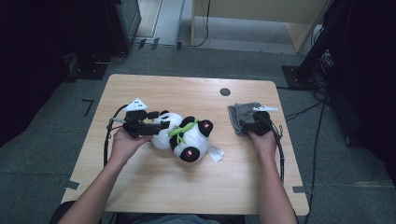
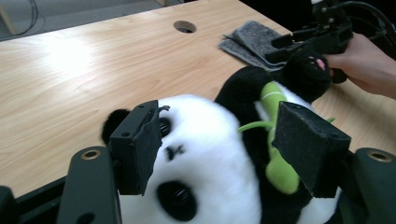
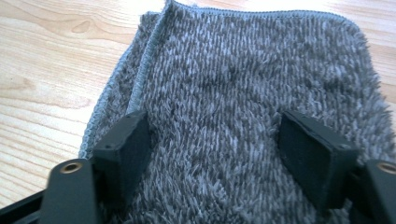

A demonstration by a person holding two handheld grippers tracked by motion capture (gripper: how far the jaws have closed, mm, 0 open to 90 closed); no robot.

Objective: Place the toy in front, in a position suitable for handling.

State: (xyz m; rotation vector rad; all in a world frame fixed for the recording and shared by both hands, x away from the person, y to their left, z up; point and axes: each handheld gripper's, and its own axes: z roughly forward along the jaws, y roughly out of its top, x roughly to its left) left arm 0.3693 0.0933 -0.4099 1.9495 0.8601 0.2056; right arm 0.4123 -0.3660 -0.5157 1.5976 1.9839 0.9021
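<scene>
A soft, light panda plush [image 1: 184, 135] lies at the centre of the counter [image 1: 154, 186], the left tongs [image 2: 219, 149] parted around its head, gripping nothing; right tongs [image 3: 224, 154] are spread over a limp grey towel [image 3: 252, 70], best pinched at an edge

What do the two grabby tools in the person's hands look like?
Both are black. The left gripper carries a pale grey three-cornered plate on top, and a black cable loops from it. The right gripper trails a black cable too. Each ends in two flat black pads on arms with brass-coloured holes. The forearms are bare, with no sleeves.
</scene>
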